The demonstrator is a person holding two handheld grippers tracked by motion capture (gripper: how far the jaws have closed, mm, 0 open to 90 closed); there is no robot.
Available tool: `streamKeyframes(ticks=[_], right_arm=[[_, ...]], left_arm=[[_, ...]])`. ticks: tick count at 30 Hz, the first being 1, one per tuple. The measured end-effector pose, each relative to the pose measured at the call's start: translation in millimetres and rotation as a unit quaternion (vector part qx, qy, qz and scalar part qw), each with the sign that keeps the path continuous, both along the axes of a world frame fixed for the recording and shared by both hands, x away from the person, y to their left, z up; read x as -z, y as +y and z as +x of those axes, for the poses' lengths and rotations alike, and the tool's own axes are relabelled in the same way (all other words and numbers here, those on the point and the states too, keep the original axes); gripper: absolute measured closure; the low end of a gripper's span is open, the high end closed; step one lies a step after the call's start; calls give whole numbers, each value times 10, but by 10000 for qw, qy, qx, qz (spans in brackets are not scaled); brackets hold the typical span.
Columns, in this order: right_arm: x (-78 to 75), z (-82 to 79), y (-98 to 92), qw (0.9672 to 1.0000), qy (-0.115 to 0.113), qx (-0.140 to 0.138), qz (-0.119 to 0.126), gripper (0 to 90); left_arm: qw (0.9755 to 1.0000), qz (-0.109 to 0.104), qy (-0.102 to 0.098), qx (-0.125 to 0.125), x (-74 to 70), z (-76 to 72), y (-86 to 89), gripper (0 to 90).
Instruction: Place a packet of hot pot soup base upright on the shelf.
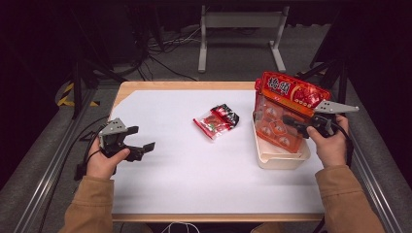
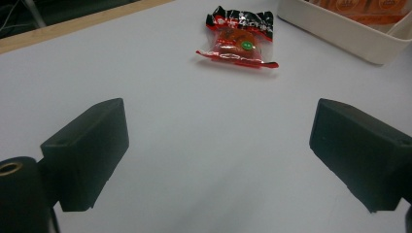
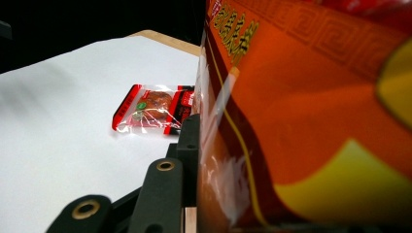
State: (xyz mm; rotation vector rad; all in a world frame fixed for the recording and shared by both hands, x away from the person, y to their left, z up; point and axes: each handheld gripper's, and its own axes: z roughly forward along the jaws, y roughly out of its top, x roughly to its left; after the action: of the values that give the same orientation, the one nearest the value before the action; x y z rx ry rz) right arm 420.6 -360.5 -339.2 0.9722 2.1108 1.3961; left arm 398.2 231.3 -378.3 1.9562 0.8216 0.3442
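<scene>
A big red and orange snack package (image 1: 286, 104) stands upright and tilted in a white bin (image 1: 282, 160) at the table's right. My right gripper (image 1: 294, 124) is shut on the package's lower part from the right. In the right gripper view one black finger (image 3: 188, 141) presses against the package's clear and orange side (image 3: 316, 121); the other finger is hidden behind it. A small red and black snack packet (image 1: 216, 121) lies flat mid-table, also the packet (image 2: 238, 39) ahead of my left gripper (image 1: 141, 138). That gripper (image 2: 218, 150) stands open and empty at the left, low over the white sheet.
A white sheet (image 1: 184, 170) covers the wooden table (image 1: 145, 85). The bin's corner (image 2: 350, 36) lies at the far right in the left gripper view. A metal stand (image 1: 240, 22) and cables sit on the floor behind. Metal rails (image 1: 48, 170) run along both sides.
</scene>
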Motion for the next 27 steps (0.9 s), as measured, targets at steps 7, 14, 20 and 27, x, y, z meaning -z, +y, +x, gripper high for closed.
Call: streamKeyframes(ticks=[7, 14, 20, 27], right_arm=[[55, 8, 44, 9998, 146, -5, -139, 703], [152, 29, 106, 9994, 112, 15, -328, 703], [273, -1, -4, 9998, 117, 160, -18, 704], [373, -52, -119, 9994, 208, 248, 137, 704]], left_arm=[[10000, 21, -28, 5, -2, 1, -1, 80], [10000, 21, 10, 21, -2, -4, -10, 80], [10000, 38, 0, 19, 1, 2, -18, 80], [10000, 16, 30, 25, 12, 13, -44, 80]])
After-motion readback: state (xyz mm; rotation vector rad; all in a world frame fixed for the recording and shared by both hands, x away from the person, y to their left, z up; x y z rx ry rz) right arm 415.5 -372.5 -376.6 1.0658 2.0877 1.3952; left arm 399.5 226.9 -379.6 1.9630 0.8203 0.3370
